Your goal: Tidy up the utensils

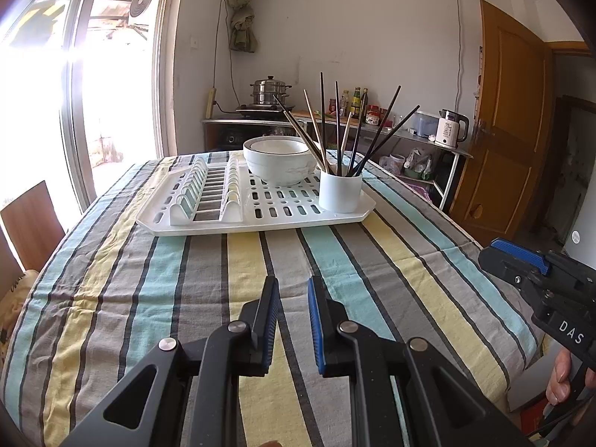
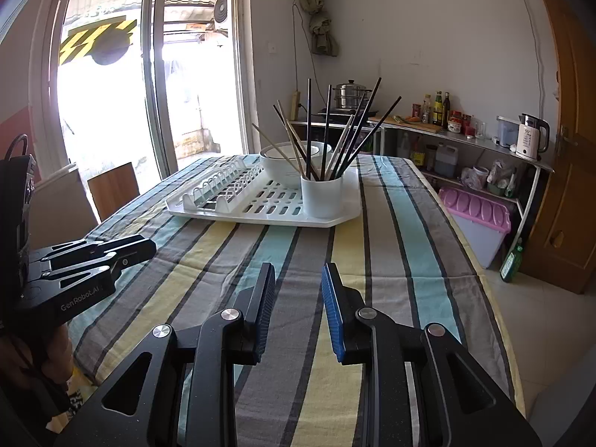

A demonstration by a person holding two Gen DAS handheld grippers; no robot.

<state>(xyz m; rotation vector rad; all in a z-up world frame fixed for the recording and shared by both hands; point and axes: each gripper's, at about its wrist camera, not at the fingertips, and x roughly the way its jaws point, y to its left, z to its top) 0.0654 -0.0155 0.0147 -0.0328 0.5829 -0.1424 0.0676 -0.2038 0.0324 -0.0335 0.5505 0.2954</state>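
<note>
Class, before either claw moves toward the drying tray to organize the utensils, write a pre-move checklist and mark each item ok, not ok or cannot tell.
1. Left claw empty, jaws apart: ok.
2. Right claw empty, jaws apart: ok.
3. Chopsticks standing in the white cup: ok.
4. Cup upright on the drying tray: ok.
5. Striped tablecloth between claws and tray free of obstacles: ok.
6. Chopsticks sorted by colour: not ok, dark and pale ones are mixed.
</note>
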